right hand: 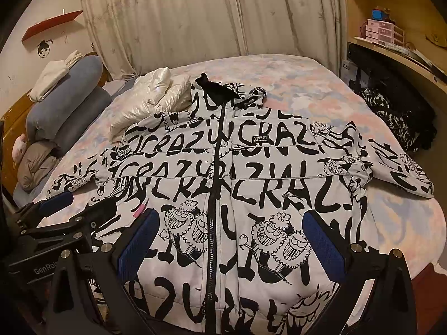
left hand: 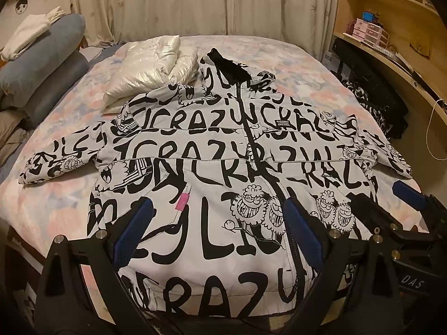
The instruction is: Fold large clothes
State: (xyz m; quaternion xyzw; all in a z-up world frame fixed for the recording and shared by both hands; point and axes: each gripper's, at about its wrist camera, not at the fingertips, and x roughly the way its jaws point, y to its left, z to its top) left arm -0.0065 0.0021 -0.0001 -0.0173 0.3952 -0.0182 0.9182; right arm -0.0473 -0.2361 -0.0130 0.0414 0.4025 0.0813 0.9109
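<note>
The bed (left hand: 69,195) is carrying everything, and the printed jacket (left hand: 223,150) is lying face up across its middle, zipped, sleeves spread out toward 9 and 3 o'clock. Its long axis is running from the hem at 6 o'clock, nearest the cameras, up to the hood (right hand: 223,89) at 12 o'clock, and the black zipper (right hand: 215,195) is marking that line. A folded white puffy garment (left hand: 148,72) is sitting at about 11 o'clock, touching the jacket's shoulder, and a dark heap of clothes (right hand: 396,117) is lying off the bed's edge at 2 o'clock.

Both tools are hovering over the hem end, side by side. The left gripper (left hand: 218,234) is hanging over the panel left of the zipper, so it is the nearer one to the 9 o'clock sleeve (left hand: 56,164). The right gripper (right hand: 232,245) is straddling the zipper line, closer to the 3 o'clock sleeve (right hand: 396,164). Each is pointing toward 12 o'clock along the jacket's length, jaws spread wide and gripping nothing.

Folding is probably not yet begun; the likely first move is bringing a sleeve or side panel in toward the zipper.
</note>
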